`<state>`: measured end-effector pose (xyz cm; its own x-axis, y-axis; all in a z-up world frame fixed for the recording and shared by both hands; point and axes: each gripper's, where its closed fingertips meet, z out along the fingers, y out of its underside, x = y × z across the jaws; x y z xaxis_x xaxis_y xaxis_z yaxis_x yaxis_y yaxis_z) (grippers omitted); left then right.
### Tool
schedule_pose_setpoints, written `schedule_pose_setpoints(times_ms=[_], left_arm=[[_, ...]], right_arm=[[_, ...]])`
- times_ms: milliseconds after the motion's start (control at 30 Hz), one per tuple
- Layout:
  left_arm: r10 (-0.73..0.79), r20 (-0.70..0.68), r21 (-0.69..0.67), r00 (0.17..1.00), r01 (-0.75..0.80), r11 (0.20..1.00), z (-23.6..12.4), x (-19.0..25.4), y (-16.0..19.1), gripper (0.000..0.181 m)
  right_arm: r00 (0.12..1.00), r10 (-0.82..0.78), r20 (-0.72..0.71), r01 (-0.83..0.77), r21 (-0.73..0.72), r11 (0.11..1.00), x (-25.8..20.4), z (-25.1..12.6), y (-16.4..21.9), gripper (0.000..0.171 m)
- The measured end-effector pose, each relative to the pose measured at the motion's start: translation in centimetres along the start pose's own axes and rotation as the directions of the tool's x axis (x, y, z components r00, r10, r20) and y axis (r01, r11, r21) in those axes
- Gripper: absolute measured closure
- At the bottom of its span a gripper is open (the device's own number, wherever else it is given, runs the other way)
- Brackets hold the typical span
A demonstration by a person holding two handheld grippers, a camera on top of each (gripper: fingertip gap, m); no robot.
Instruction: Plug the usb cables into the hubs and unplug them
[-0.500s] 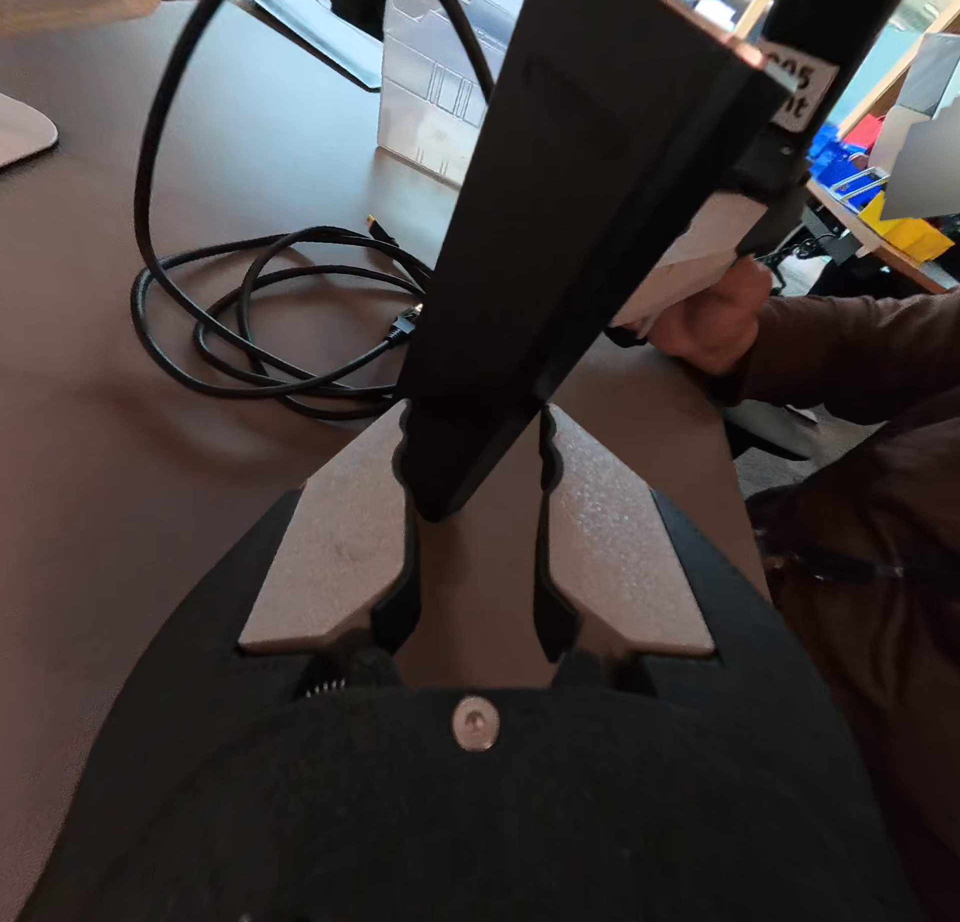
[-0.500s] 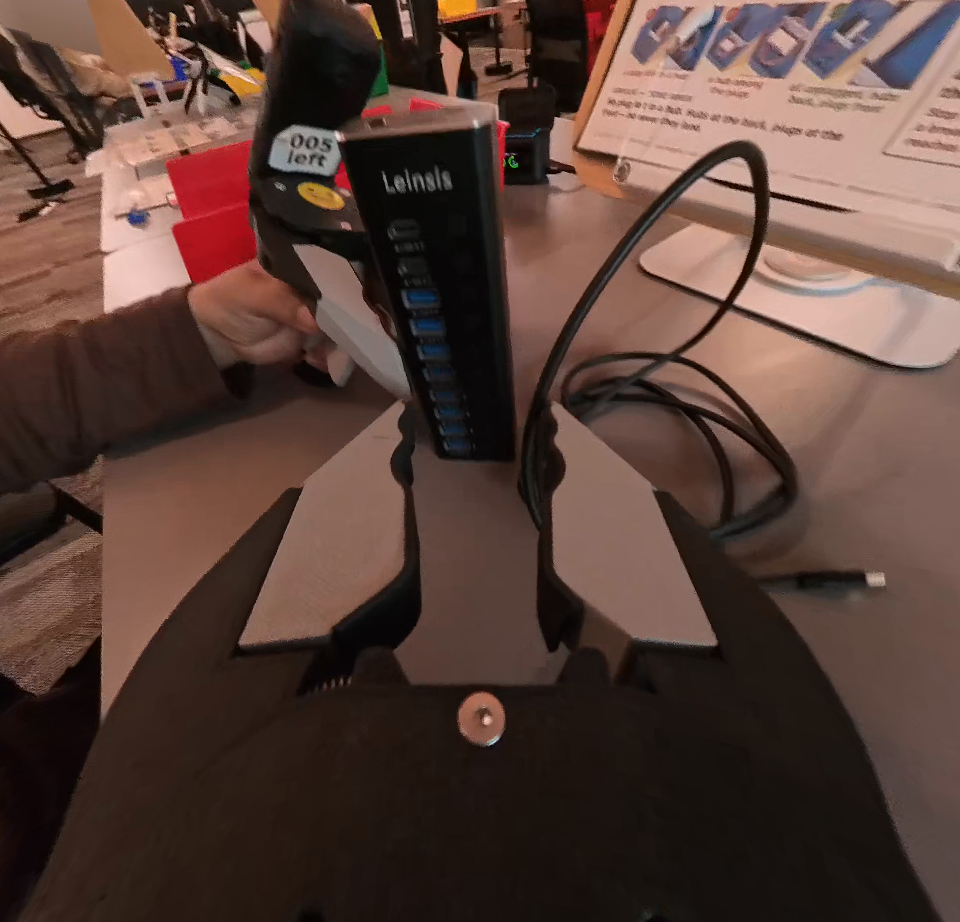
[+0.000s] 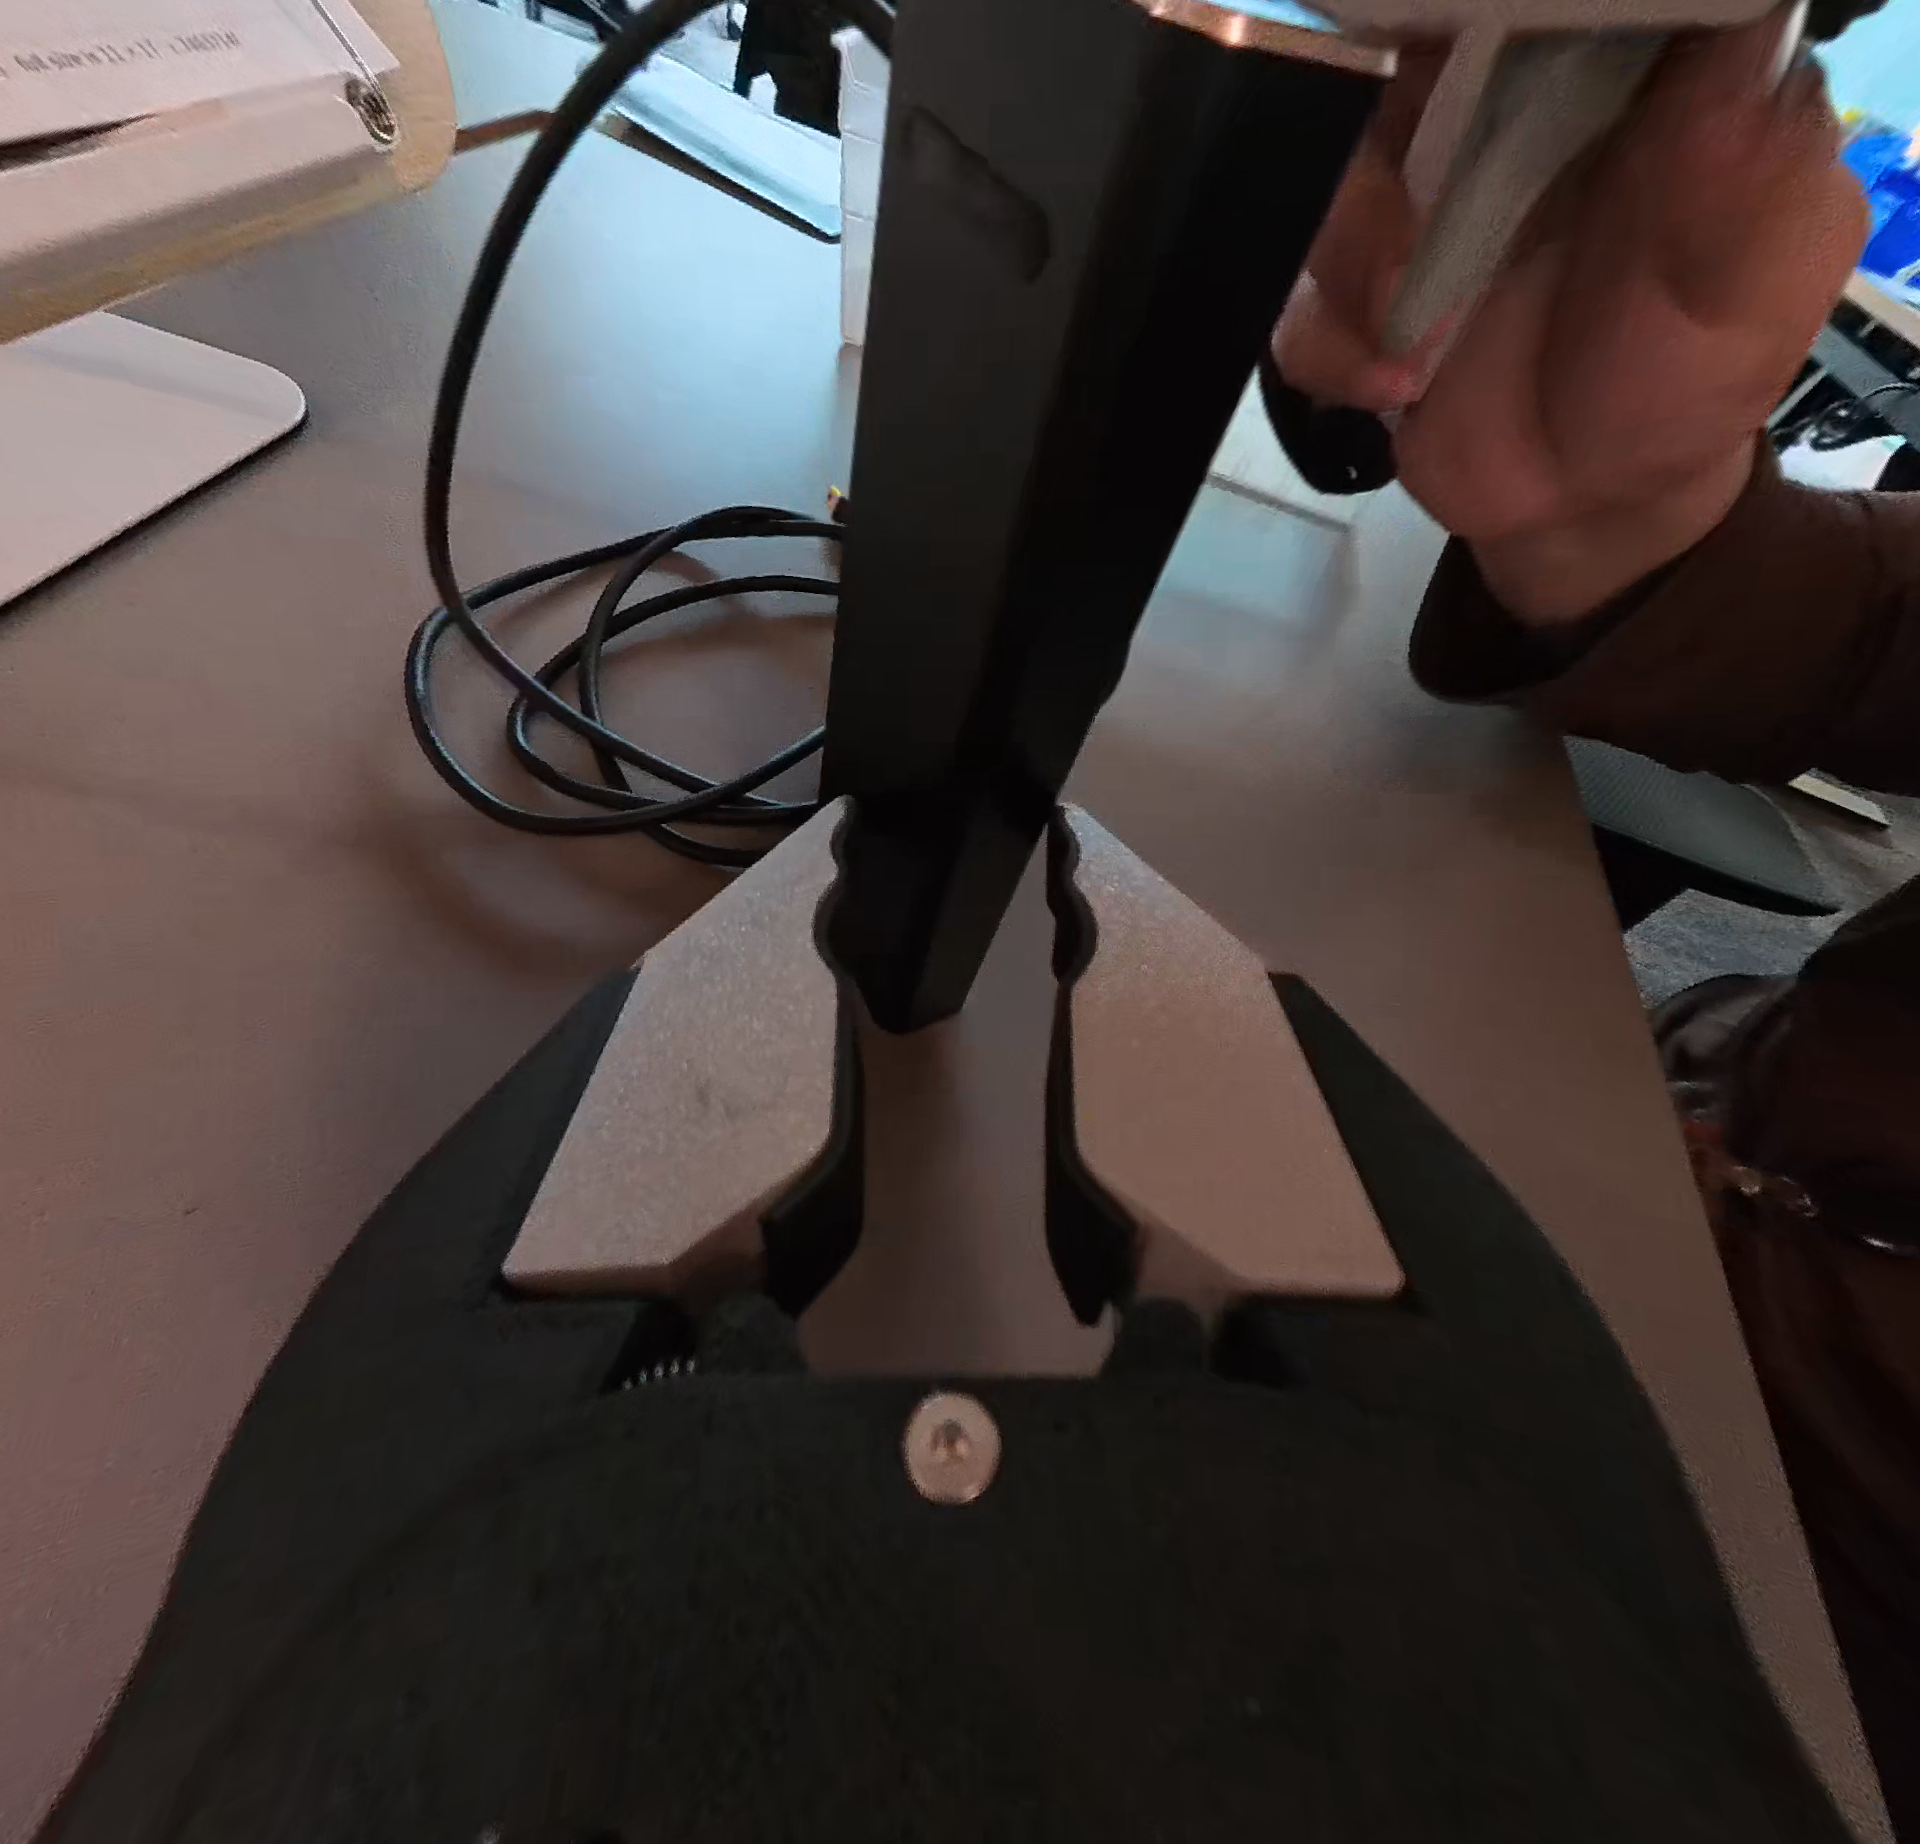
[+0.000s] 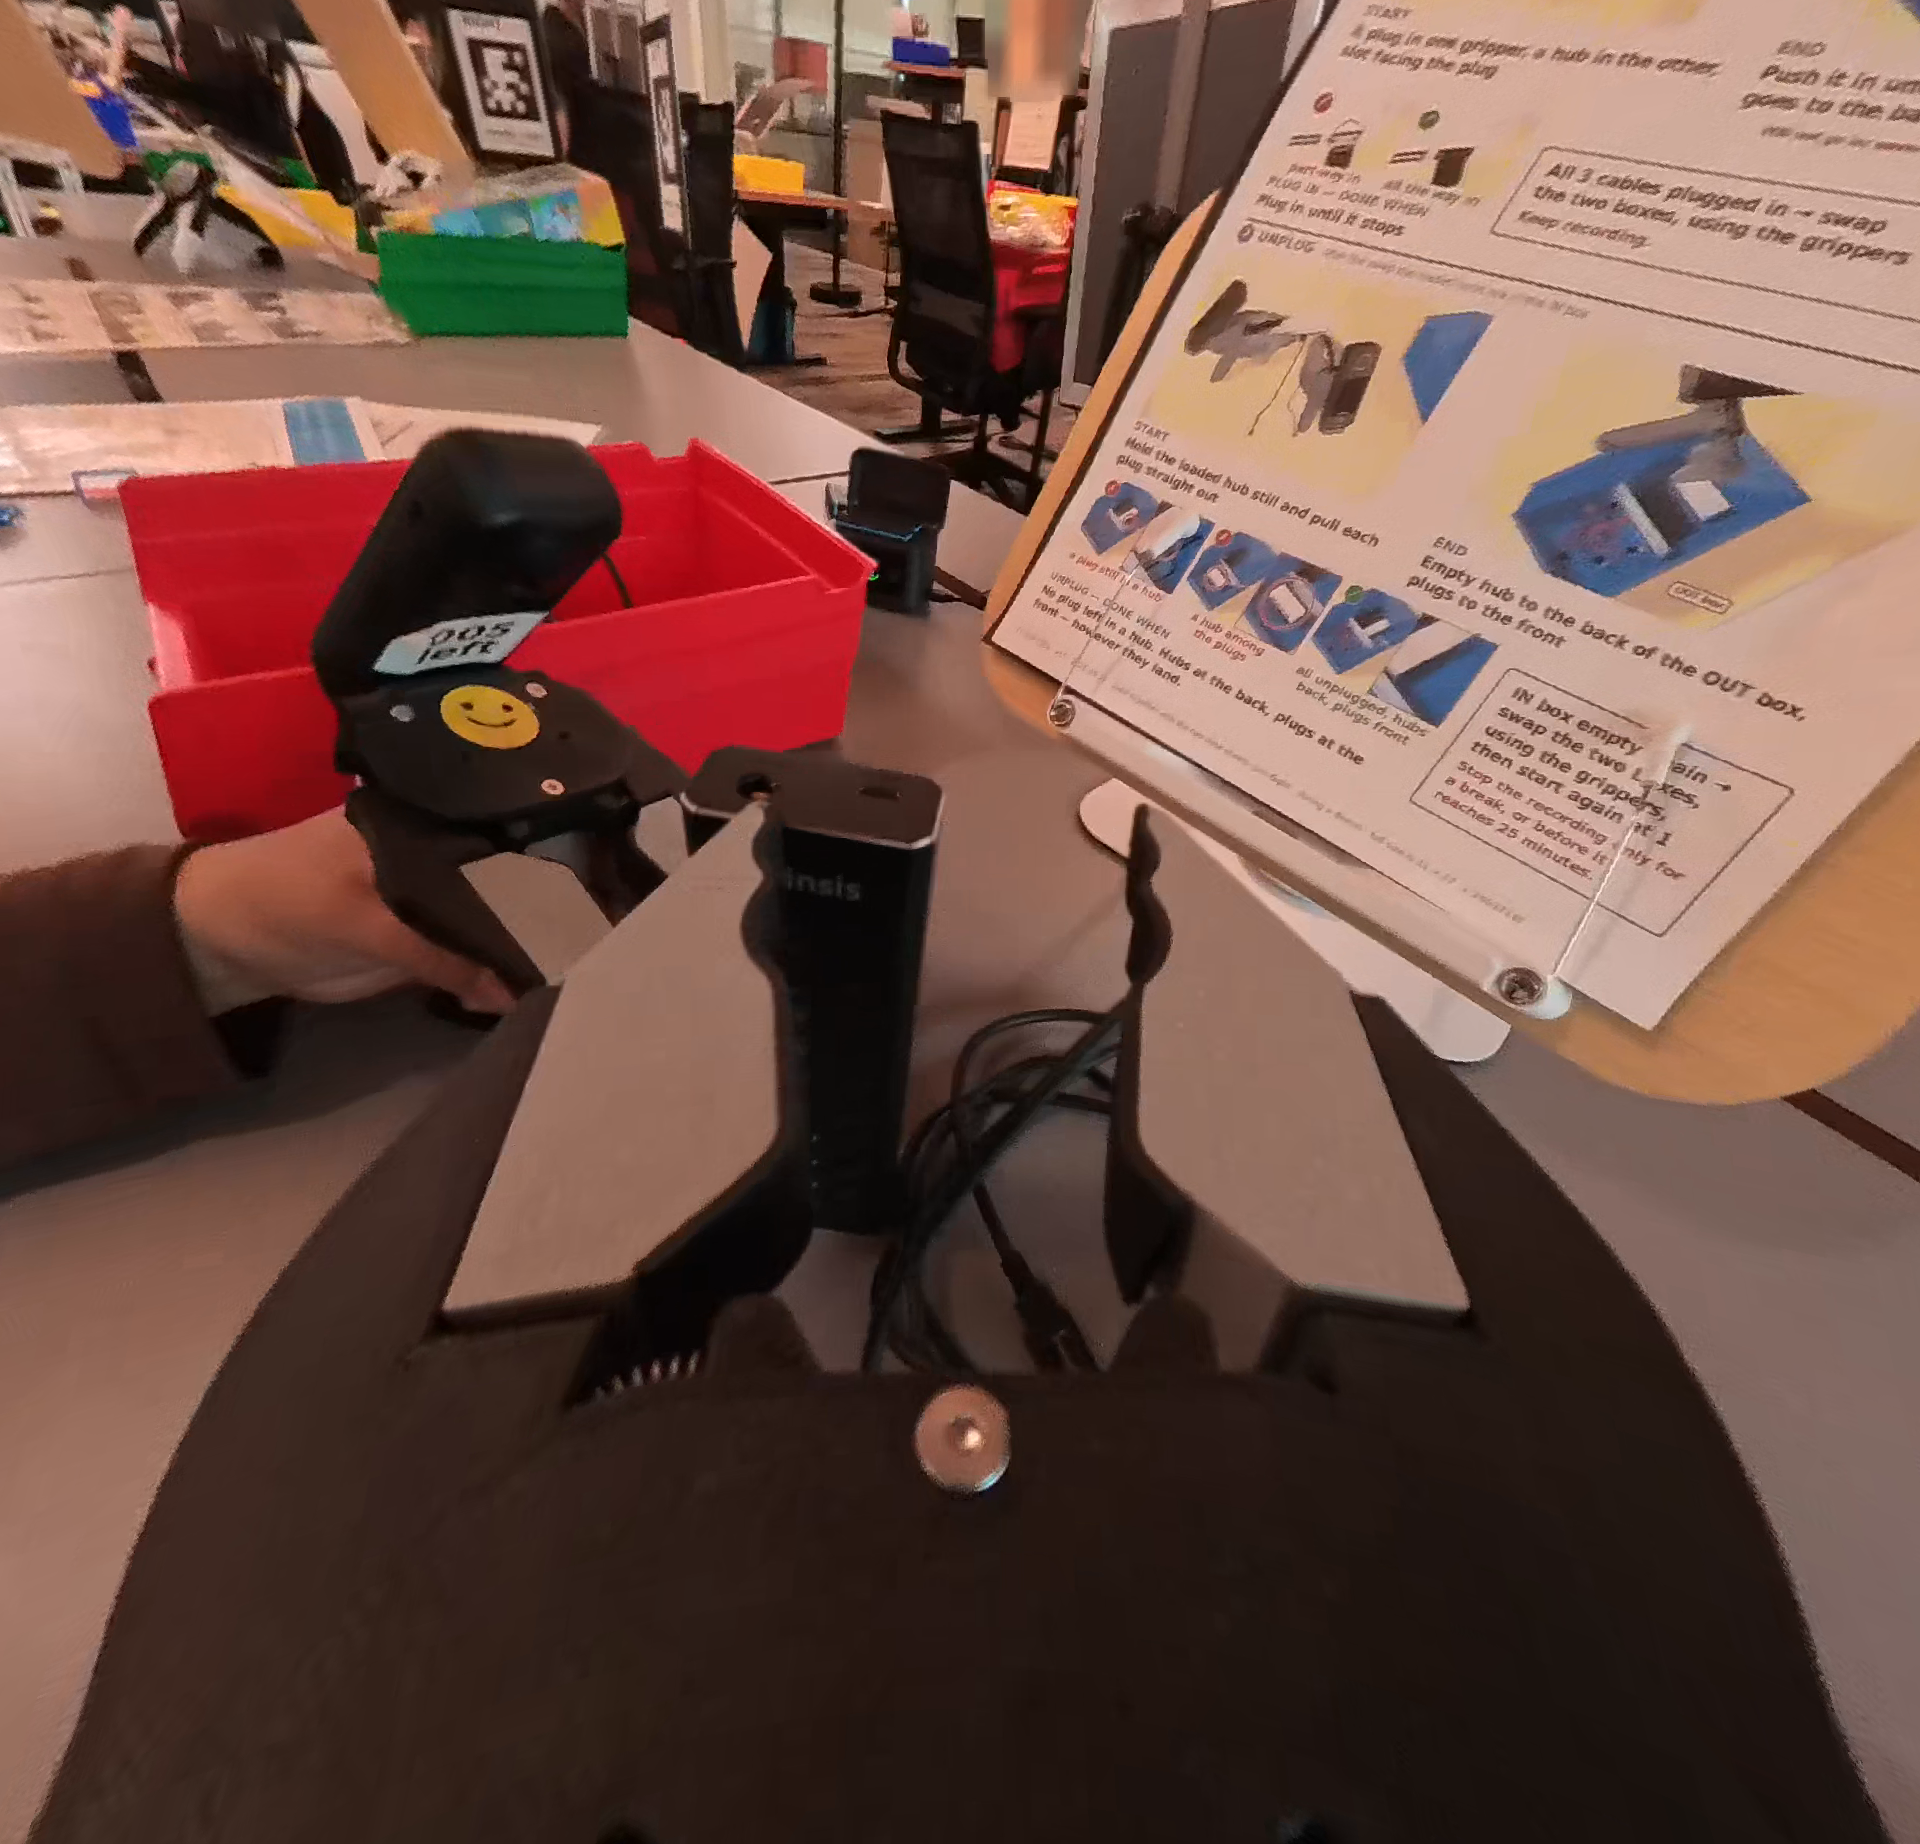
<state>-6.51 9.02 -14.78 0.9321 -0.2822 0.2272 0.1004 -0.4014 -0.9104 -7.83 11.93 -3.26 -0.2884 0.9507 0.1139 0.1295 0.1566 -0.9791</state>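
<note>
Left gripper [image 3: 951,895] pinching black hub's [image 3: 1039,464] lower end, hub upright. Right gripper [image 4: 951,973] spread wide, hub and coiled cable [image 4: 997,1119] between; ports hidden.

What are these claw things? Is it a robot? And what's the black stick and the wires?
It isn't a robot working by itself. A person holds a claw tool, called a gripper, in each hand. Each gripper has a small camera that looks out along its two fingers.

One picture comes from the left gripper and the other from the right gripper.

The left gripper squeezes one end of the tall black stick. That stick is a USB hub, a box that cables plug into.

The right gripper is open and holds nothing. Through the gap between its fingers you can see the hub and a bundle of black cable.

The cable lies coiled on the grey table. Farther back are a red box and an instruction sheet on a stand.
</note>
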Motion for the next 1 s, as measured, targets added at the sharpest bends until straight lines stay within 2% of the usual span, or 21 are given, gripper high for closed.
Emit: schedule_pose_setpoints(times_ms=[67, 100, 233, 367, 467, 667, 767, 1000], left_arm=[[-0.006, -0.005, 0.002, 1.000, 0.006, 1.000, 0.0, 0.0, 0.0, 0.148], [-0.006, -0.005, 0.002, 1.000, 0.006, 1.000, 0.0, 0.0, 0.0, 0.148], [0.006, -0.001, -0.001, 1.000, -0.006, 1.000, 0.0, 0.1, 0.1, 0.148], [0.038, 0.033, -0.010, 0.999, -0.038, 0.999, 0.1, 0.1, 0.2, 0.149], [0.033, 0.041, -0.014, 0.999, -0.033, 0.999, 0.3, 0.5, 0.3, 0.147], [0.132, 0.013, -0.067, 0.991, -0.131, 0.989, 1.4, 2.3, 1.0, 0.142], [0.163, -0.007, -0.085, 0.987, -0.163, 0.983, 1.7, 3.1, 1.3, 0.133], [0.208, -0.028, -0.084, 0.978, -0.210, 0.974, 1.3, 3.6, 1.5, 0.138]], right_arm=[[0.994, 0.007, 0.105, -0.006, -0.011, 1.000, -1.5, 0.1, -0.1, 0.114], [0.988, 0.005, 0.152, -0.001, -0.025, 1.000, -2.3, 0.2, 0.2, 0.109], [0.986, -0.058, 0.154, 0.065, -0.045, 0.997, -3.0, 1.3, 2.4, 0.105], [0.972, 0.015, 0.233, 0.007, -0.093, 0.996, -4.5, 2.0, 4.3, 0.099], [0.979, -0.001, 0.204, 0.022, -0.104, 0.994, -3.9, 2.3, 5.2, 0.113], [0.950, 0.041, 0.311, 0.002, -0.138, 0.990, -5.5, 2.7, 6.7, 0.117], [0.917, 0.094, 0.387, -0.034, -0.159, 0.987, -6.6, 2.6, 7.1, 0.122], [0.864, 0.100, 0.494, -0.023, -0.161, 0.987, -7.4, 1.8, 7.2, 0.125]])
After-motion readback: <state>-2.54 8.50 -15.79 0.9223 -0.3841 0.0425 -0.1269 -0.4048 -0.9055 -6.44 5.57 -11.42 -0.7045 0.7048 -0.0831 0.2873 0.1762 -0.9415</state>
